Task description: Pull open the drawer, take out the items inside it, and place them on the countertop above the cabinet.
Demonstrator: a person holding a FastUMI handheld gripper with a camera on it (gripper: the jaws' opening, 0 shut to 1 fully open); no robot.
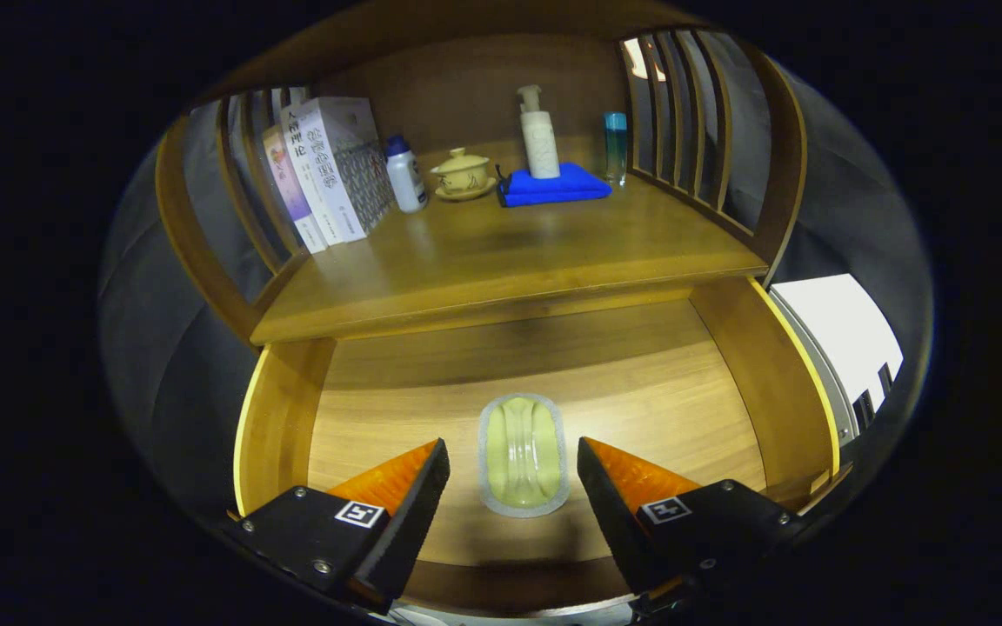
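The gripper [514, 474] is held over the open drawer [640, 382], jaws spread either side of a clear packet [524, 455] lying on the drawer floor, below the counter [501, 252]

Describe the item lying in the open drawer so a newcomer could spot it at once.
Below the wooden countertop, the wooden drawer stands pulled open. On its floor, between the open gripper fingers, lies a pale green oval packet with a grey rim, the drawer's sole item.
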